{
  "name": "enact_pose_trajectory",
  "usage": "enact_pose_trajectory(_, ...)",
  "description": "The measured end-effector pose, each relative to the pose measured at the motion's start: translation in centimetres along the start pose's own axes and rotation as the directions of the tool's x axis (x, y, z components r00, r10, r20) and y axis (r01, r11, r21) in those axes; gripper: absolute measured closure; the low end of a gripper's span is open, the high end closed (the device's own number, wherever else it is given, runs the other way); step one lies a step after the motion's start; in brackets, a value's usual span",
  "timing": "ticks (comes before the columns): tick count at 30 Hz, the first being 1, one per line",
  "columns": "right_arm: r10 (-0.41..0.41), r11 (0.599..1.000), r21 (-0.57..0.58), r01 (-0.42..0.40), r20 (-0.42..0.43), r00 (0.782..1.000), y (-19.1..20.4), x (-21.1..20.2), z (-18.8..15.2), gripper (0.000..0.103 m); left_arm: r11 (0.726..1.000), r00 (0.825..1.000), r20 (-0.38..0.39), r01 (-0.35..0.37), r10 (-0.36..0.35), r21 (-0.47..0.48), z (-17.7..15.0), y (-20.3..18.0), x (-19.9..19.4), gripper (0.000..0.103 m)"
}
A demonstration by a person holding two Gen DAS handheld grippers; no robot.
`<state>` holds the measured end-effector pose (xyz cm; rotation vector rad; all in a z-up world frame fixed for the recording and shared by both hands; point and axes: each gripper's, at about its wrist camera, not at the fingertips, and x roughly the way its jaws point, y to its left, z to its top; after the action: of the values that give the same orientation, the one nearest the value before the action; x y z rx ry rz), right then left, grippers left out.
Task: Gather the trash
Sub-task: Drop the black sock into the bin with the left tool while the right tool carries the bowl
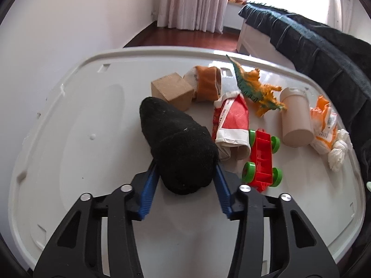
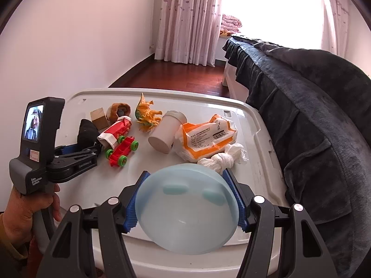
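While the left gripper [image 1: 185, 173] clamps the black sock [image 1: 176, 143], its bulk could nudge the red-and-white wrapper [image 1: 231, 120] at two o'clock. Right gripper [image 2: 187, 199] pinches the blue bowl [image 2: 187, 210]; it may slip.

The tabletop [image 1: 76, 120] is plain white. On it, the sock [image 1: 176, 143] is solid black, and the box [image 1: 172, 90] behind the sock is tan cardboard. The paper bag [image 1: 231, 120] right of the sock is red with white bands and red print. The toy car [image 1: 262, 159] is red with green wheels; the dinosaur [image 1: 257, 88] is orange with a green back. The cup [image 1: 296, 118] is beige; the wrapper [image 2: 208, 136] is orange and white with black print. The bowl [image 2: 187, 210] is translucent pale blue, between black tongs with blue ribbed pads [image 2: 132, 208]. Curtains [image 2: 187, 18] are pale pink with small dark spots
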<state>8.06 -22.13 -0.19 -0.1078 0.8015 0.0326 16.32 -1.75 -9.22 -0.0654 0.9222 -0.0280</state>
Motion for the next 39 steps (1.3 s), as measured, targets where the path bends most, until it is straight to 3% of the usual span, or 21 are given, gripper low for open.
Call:
enact_pose_trajectory(14,0.027,0.999,-0.023,-0.026,0.016,1.0,1.5,-1.4,-0.2,0.04,1.0,0.997,0.073,0.025,-0.025,0.004,-3.2,3.2,-7.3,0.061)
enact_pose_trajectory(20,0.05,0.998,-0.034,-0.048,0.042,0.998,2.9,-4.7,-0.9,0.04,0.999,0.992,0.112,0.048,-0.051,0.025,-6.1,4.0,-13.2,0.061)
enact_pose_trajectory(25,0.082,0.996,-0.022,-0.082,0.024,0.996,4.2,-7.8,-3.5,0.04,0.996,0.991,0.106,0.081,-0.086,0.046,-9.0,4.1,-16.7,0.061)
enact_pose_trajectory(33,0.127,0.991,-0.021,-0.129,-0.085,0.988,6.6,-10.2,-10.1,0.04,0.987,0.991,0.024,0.128,-0.131,0.098,-14.9,3.7,-19.1,0.061)
enact_pose_trajectory(39,0.131,0.99,-0.035,-0.14,-0.195,0.972,7.8,-9.6,-15.0,0.04,0.98,0.983,-0.094,0.166,-0.156,0.11,-18.9,3.8,-18.6,0.061)
